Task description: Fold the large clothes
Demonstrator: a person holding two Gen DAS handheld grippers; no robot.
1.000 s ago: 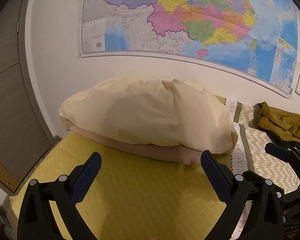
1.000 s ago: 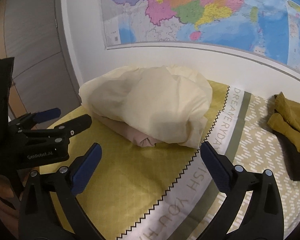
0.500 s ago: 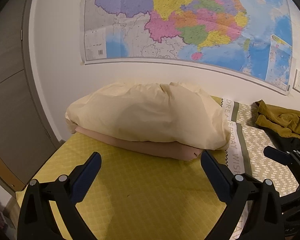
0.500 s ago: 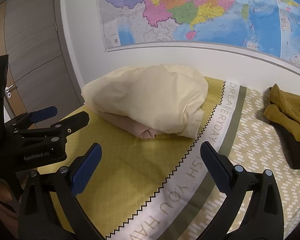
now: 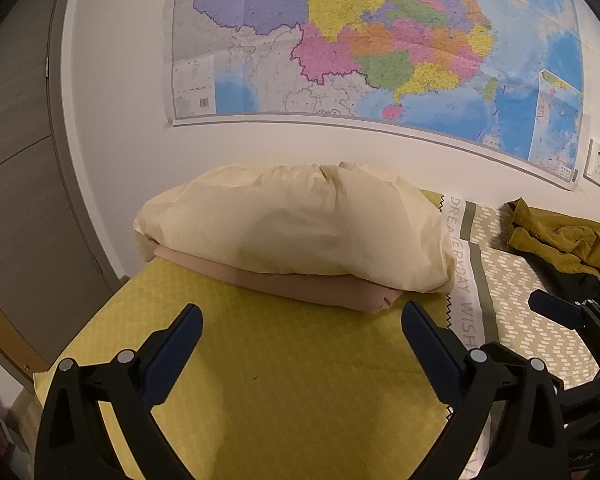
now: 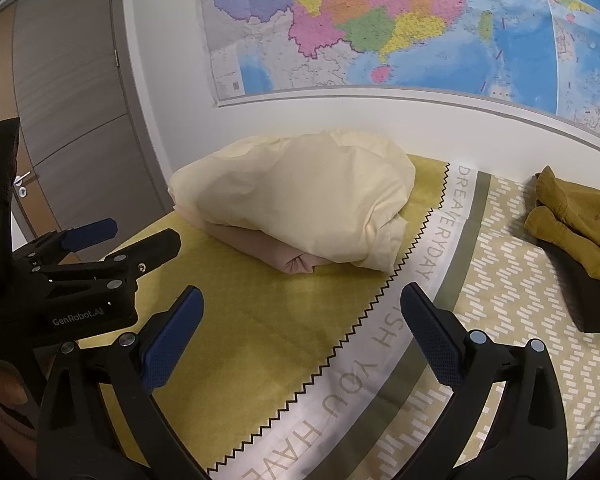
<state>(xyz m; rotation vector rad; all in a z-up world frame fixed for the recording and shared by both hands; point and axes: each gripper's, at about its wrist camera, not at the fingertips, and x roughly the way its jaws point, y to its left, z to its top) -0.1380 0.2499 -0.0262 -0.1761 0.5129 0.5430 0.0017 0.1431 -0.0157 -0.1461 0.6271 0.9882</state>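
Observation:
A crumpled mustard-yellow garment lies on a dark garment at the right of the bed. My left gripper hovers open over the yellow bedspread, holding nothing. It also shows at the left of the right wrist view, left gripper, gripped by a person's hand. My right gripper stands open and holds nothing above the lettered white stripe. Both grippers are well short of the garments.
A cream pillow rests on a folded pinkish cloth against the far wall. A large map hangs above. A grey door stands at the left. The bed edge falls away at the left.
Both grippers have drawn back a little from the pillow and tilted up, so more wall and map show. Both stay open.

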